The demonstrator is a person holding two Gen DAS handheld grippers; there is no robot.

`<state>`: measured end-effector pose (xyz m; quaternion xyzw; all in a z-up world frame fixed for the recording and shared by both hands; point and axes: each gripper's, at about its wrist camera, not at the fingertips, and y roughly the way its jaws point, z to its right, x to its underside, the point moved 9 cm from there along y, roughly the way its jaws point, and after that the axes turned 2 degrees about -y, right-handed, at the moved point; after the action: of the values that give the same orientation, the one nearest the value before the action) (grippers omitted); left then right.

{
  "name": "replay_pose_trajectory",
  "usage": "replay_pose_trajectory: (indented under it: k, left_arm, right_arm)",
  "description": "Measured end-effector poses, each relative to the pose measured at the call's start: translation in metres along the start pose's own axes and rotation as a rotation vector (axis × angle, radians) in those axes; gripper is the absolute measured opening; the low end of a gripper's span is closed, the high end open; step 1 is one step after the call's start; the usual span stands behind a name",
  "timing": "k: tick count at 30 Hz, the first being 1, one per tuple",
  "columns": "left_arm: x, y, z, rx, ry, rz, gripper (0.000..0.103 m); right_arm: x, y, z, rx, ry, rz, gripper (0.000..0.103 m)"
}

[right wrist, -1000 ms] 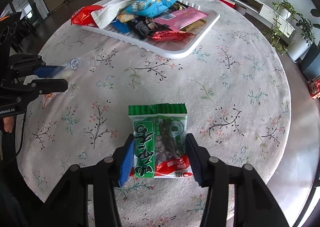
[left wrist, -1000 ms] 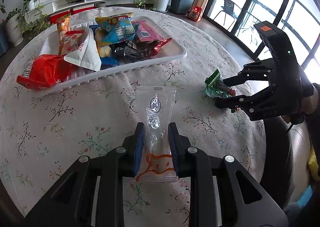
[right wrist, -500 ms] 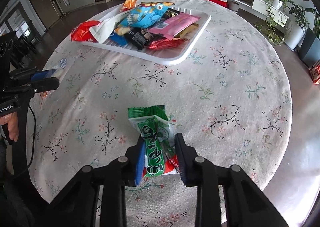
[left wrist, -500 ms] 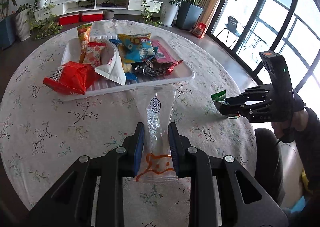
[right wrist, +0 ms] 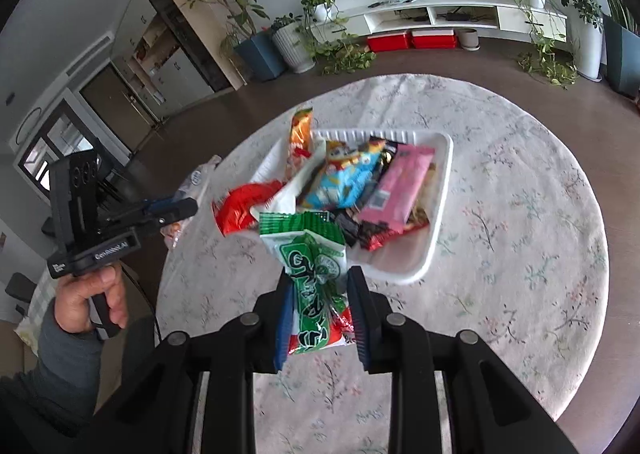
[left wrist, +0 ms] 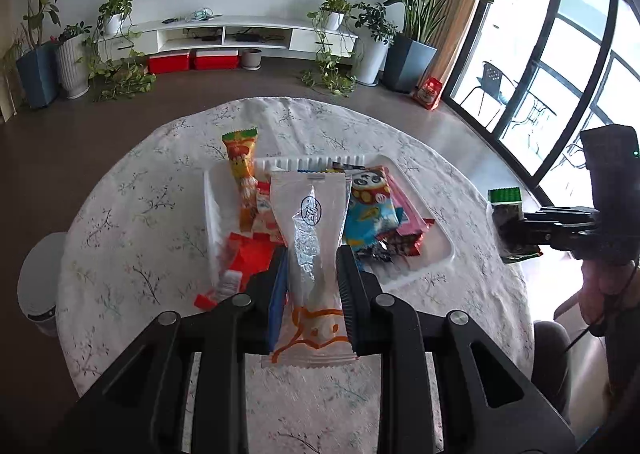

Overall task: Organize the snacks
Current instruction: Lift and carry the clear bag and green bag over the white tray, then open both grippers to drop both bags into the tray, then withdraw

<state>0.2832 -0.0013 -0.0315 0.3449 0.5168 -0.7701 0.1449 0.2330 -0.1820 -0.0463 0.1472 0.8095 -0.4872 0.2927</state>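
Note:
My left gripper (left wrist: 312, 254) is shut on a clear white-and-orange snack packet (left wrist: 308, 214), held in the air over the near edge of the white tray (left wrist: 440, 254). My right gripper (right wrist: 318, 274) is shut on a green snack packet (right wrist: 312, 250), crumpled between its pads, just short of the tray (right wrist: 440, 182). The tray holds several snacks: a blue panda packet (left wrist: 370, 210), a pink one (right wrist: 400, 186), a red one (right wrist: 244, 206) and an orange one (left wrist: 242, 162). Each gripper shows in the other's view, the right gripper (left wrist: 508, 232) at the right and the left gripper (right wrist: 188, 206) at the left.
The tray sits on a round table with a floral cloth (right wrist: 520, 254). A white round stool (left wrist: 40, 282) stands by the table's left side. A person's hand (right wrist: 88, 294) grips the left tool. Potted plants and a low TV cabinet line the far wall.
The right jaws closed on the green packet and lifted it off the table. Both grippers rose and moved toward the tray with their packets; the right wrist rolled.

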Motion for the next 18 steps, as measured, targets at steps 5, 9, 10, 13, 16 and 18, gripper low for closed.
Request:
replay_pose_trajectory:
  k: [5,9,10,13,16,18]
  left_arm:
    - [-0.025,0.034,-0.016,-0.035,0.012,-0.034,0.022]
    - [-0.03,0.07,-0.031,-0.038,-0.018,-0.073,0.022]
    - [-0.03,0.078,-0.032,-0.038,-0.018,-0.081,0.022]
    - [-0.03,0.1,-0.031,-0.046,-0.004,-0.107,0.022]
    - [-0.03,0.117,-0.035,-0.054,-0.006,-0.124,0.022]
    - [-0.03,0.127,-0.035,-0.058,-0.001,-0.136,0.022]
  right_arm:
    - [-0.044,0.028,-0.007,0.022,0.046,0.009,0.028]
    - [-0.062,0.063,-0.01,-0.006,0.11,-0.03,0.028]
    - [-0.065,0.073,-0.012,-0.009,0.122,-0.041,0.028]
    - [-0.072,0.097,-0.016,-0.024,0.152,-0.07,0.028]
    - [-0.075,0.119,-0.013,-0.015,0.184,-0.099,0.028]
    - [-0.075,0.129,-0.008,0.002,0.204,-0.112,0.028]
